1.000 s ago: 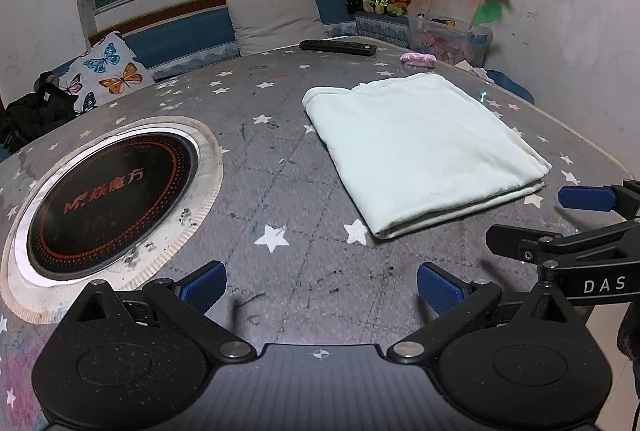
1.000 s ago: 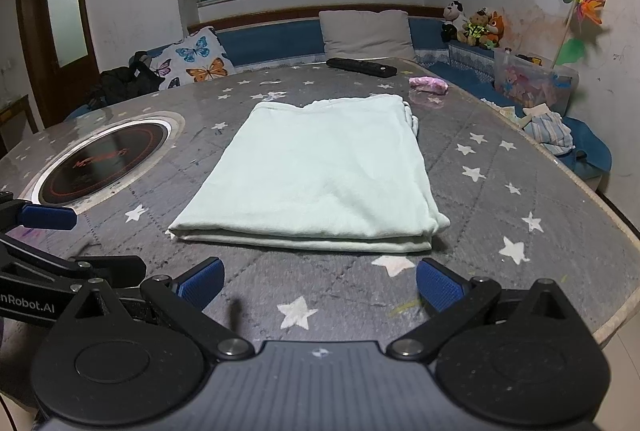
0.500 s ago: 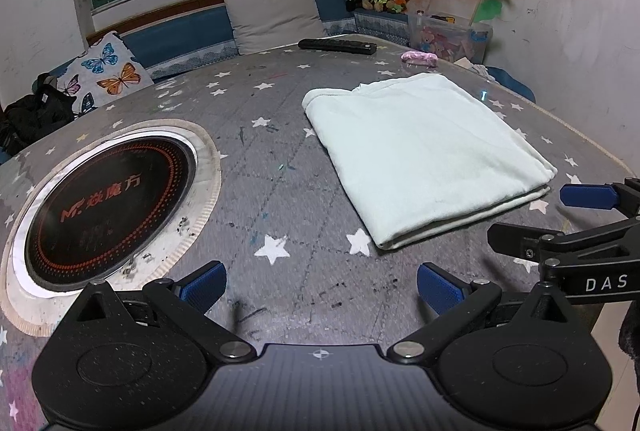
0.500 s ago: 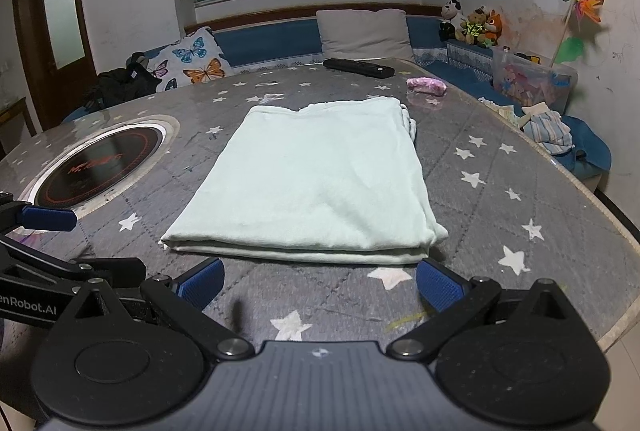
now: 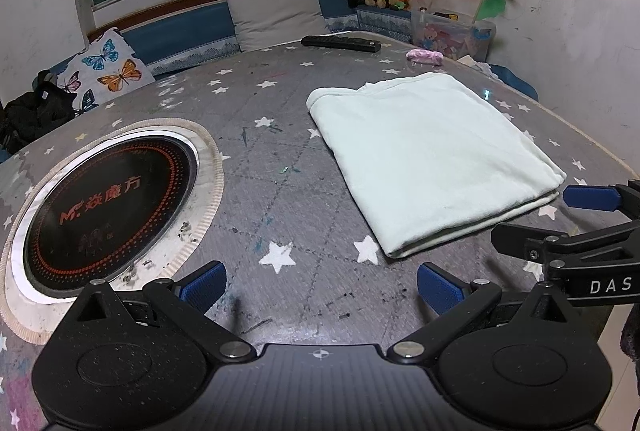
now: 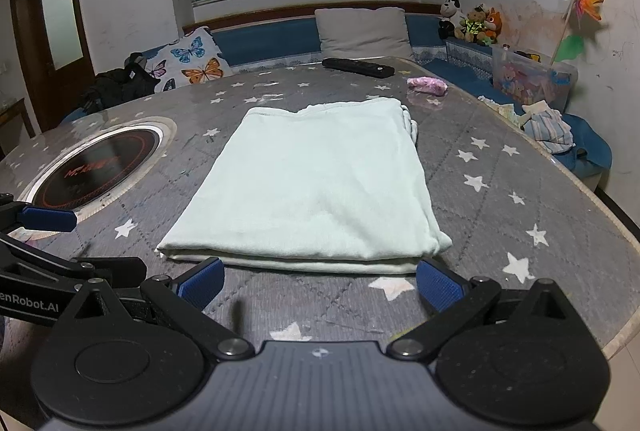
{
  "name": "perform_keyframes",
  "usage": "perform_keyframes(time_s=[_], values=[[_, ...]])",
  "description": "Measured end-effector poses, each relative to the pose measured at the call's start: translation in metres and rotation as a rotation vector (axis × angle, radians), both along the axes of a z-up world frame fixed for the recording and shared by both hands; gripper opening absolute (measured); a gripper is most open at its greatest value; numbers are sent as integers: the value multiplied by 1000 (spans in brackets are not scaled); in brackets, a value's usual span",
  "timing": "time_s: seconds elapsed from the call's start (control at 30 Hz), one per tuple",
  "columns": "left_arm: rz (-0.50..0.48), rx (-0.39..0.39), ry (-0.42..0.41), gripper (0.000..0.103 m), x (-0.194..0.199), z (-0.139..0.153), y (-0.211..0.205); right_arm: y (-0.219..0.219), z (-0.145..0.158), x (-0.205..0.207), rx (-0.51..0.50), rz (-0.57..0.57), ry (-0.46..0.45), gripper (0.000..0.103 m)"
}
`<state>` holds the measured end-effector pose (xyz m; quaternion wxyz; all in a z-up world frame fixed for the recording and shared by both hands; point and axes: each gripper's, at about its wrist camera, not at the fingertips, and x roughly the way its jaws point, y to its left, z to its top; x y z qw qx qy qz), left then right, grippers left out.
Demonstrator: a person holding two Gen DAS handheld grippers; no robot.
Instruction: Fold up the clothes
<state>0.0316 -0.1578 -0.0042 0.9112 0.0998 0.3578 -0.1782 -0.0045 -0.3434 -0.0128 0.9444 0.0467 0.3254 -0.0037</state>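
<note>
The left gripper [image 5: 320, 285] hovers over bare bench [image 5: 280, 191], fingers [image 5: 202, 285] apart and empty, the folded cloth [image 5: 432, 155] ahead to their right. The right gripper [image 6: 318, 281] has fingers [image 6: 440, 289] apart, empty, the cloth's near edge just ahead.

Black round cooktop [image 5: 108, 199]: orange logo "M:" with Chinese characters ending "魔方". Right hand-held gripper [image 5: 592, 231] body: white "DAS". Left hand-held gripper [image 6: 44, 231] body: white "enRobot.AI", start cut off.
</note>
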Motion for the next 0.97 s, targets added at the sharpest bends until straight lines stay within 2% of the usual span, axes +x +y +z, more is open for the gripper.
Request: perform_keyframes(time_s=[0.97], values=[[-9, -16, 3, 103, 5, 0, 1, -1, -2, 6, 3, -2, 12, 103]])
